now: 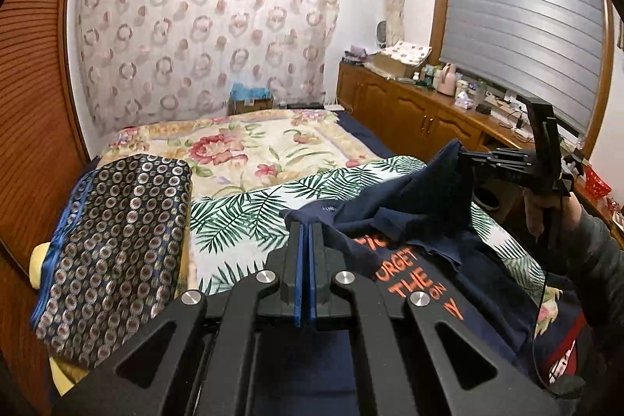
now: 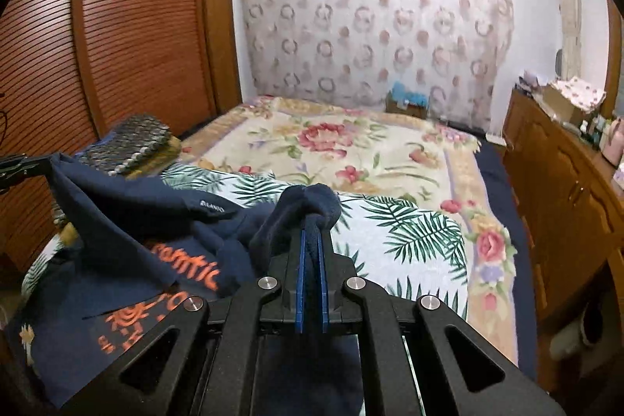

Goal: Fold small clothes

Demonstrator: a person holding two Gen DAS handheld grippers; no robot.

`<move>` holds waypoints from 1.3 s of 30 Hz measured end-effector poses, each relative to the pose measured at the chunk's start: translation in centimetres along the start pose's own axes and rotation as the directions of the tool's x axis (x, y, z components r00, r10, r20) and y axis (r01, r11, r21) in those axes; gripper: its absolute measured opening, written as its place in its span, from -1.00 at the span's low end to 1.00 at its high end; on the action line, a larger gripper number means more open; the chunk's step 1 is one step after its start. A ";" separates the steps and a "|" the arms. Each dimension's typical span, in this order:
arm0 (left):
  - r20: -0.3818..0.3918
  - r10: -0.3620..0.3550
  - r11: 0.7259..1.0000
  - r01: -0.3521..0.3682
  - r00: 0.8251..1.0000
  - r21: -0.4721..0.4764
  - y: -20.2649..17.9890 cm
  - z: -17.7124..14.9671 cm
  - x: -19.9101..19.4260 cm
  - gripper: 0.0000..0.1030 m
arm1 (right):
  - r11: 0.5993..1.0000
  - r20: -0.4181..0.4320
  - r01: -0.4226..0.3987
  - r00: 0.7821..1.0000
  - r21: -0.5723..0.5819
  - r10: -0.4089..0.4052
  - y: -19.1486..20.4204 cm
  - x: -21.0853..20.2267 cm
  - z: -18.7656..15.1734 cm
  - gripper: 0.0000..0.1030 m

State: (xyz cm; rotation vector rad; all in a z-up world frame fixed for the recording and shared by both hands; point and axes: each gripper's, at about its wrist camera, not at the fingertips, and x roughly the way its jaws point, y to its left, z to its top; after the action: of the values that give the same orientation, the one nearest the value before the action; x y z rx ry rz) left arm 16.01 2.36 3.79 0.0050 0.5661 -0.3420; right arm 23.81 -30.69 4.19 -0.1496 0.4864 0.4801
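Note:
A small navy T-shirt (image 1: 413, 205) with orange lettering lies crumpled on the palm-leaf sheet (image 1: 249, 209) of the bed. My left gripper (image 1: 307, 227) is shut on one edge of the shirt. My right gripper (image 2: 311, 225) is shut on another bunched edge and lifts it; it also shows in the left wrist view (image 1: 468, 158) at the right, held by a hand. The shirt (image 2: 156, 221) hangs slack between both grippers. The left gripper tip shows at the far left of the right wrist view (image 2: 43, 164).
A folded dark patterned cloth (image 1: 117, 244) lies on the bed at the left. A floral blanket (image 1: 273, 147) covers the far bed. A slatted wardrobe (image 2: 117, 26) stands left, a wooden cabinet (image 1: 413, 112) with clutter right.

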 end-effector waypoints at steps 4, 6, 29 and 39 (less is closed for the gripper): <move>0.023 0.005 1.000 -0.005 1.000 -0.002 -0.3 -2.2 -3.3 -0.94 | 1.000 0.022 -0.007 1.000 0.001 0.007 0.8 -3.3 -2.6 -0.89; 0.033 0.012 1.000 -0.012 0.999 -0.012 -0.2 -3.4 -4.8 -0.94 | 1.000 0.027 -0.002 1.000 -0.003 0.002 1.5 -5.3 -4.0 -0.89; 0.063 0.086 0.979 -0.072 0.994 -0.189 1.1 -14.4 -15.2 -0.94 | 0.999 0.029 -0.019 0.999 -0.029 0.019 6.7 -19.4 -10.1 -0.89; -0.001 0.123 0.985 -0.123 0.992 -0.119 -0.1 -15.5 -14.5 -0.93 | 1.000 -0.051 -0.026 0.998 0.003 0.026 6.7 -19.2 -13.2 -0.89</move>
State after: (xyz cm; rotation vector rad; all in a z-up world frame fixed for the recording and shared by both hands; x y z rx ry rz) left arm -3.63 8.42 -1.70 -0.0752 0.5766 -0.1878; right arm 0.26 -35.91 1.76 -0.1539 0.5392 0.5020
